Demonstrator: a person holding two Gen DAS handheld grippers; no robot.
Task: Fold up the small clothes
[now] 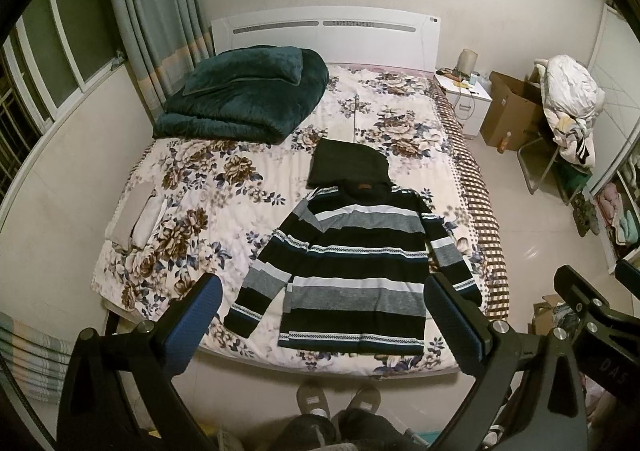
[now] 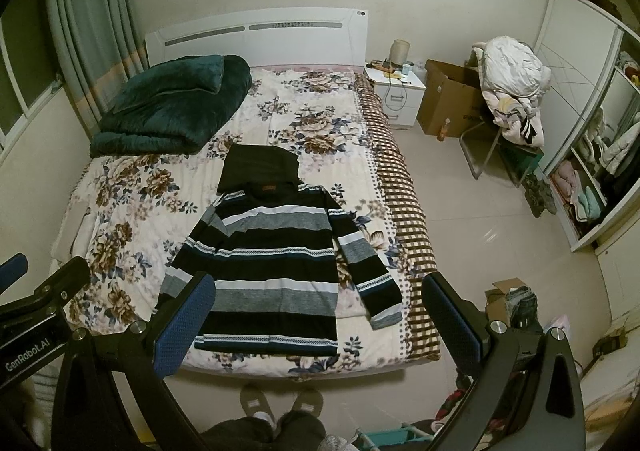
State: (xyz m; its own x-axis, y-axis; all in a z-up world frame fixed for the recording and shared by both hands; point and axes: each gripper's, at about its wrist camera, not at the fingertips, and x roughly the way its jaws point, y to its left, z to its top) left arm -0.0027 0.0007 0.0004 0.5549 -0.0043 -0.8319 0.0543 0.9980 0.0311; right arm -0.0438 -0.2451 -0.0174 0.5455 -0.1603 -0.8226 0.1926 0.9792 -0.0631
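Observation:
A striped hooded sweater in black, grey and white lies spread flat on the floral bed sheet, its dark hood toward the headboard, both sleeves angled outward. My left gripper hovers high above the bed's foot, open, blue pads wide apart with nothing between them. My right gripper is open as well, held just as high, over the sweater's hem. Each gripper's black frame shows at the edge of the other's view.
A folded dark green blanket sits at the bed's head left. Small folded pale cloths lie at the bed's left edge. A white nightstand, cardboard box, chair piled with clothes and wardrobe stand right. The person's slippered feet are at the bed's foot.

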